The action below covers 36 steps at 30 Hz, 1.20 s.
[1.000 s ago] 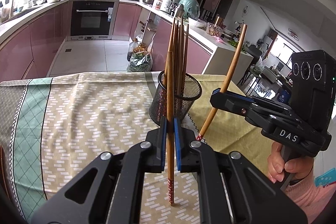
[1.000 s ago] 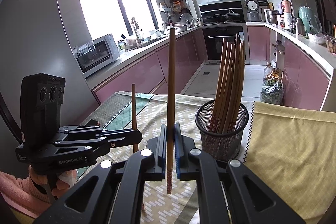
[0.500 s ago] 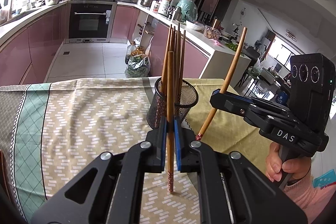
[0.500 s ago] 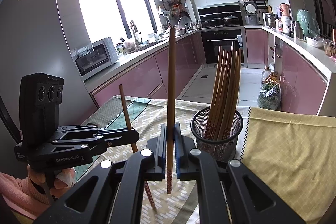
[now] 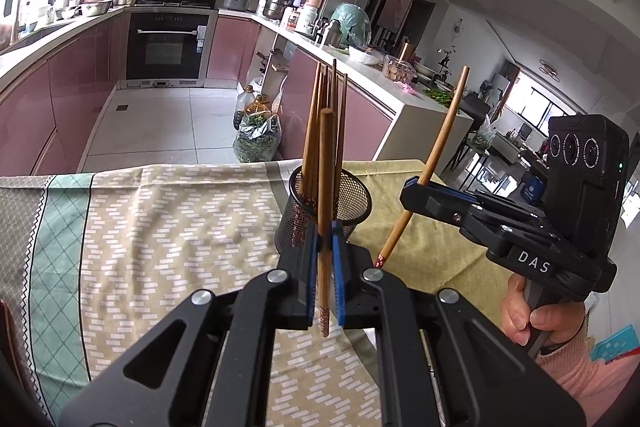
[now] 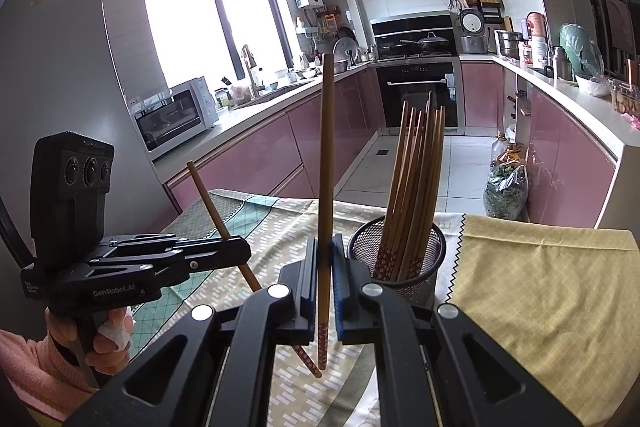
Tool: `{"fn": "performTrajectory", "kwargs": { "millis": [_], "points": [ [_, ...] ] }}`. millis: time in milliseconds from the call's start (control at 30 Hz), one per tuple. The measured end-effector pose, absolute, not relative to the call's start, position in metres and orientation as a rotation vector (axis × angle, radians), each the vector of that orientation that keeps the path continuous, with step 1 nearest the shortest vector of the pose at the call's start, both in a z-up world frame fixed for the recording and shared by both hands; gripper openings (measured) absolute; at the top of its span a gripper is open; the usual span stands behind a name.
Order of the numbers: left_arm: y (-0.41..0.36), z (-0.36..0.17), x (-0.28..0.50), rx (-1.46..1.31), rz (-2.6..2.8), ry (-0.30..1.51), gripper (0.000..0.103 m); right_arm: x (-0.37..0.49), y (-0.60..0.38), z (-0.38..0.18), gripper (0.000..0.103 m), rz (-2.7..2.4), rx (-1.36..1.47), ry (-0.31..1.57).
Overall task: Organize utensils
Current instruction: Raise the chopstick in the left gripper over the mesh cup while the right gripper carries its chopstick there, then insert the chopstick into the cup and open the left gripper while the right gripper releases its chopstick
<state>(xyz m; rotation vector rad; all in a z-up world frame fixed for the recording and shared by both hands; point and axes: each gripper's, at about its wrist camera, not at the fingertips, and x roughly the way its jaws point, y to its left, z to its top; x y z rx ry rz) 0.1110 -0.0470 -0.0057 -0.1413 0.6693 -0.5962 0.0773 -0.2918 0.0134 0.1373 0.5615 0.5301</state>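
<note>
Both grippers are sitting a little farther back from the mesh cup (image 5: pixel 329 203) than a second ago. Left gripper (image 5: pixel 325 269) is angling downward, clamping a chopstick (image 5: pixel 325 195) nearly upright before the cup. Right gripper (image 6: pixel 325 277) is pinching its own chopstick (image 6: pixel 326 163), upright in its view, leaning rightward in the left view, left of the cup on the tablecloth (image 5: pixel 168 227).
</note>
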Motion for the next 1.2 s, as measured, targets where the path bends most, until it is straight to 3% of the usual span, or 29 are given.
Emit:
{"fn": "performTrajectory", "kwargs": {
  "millis": [1200],
  "points": [
    [-0.057,0.08,0.139,-0.135,-0.633,0.5,0.007,0.108,-0.308,0.054,0.006,0.484,0.101,0.452]
  ]
}}
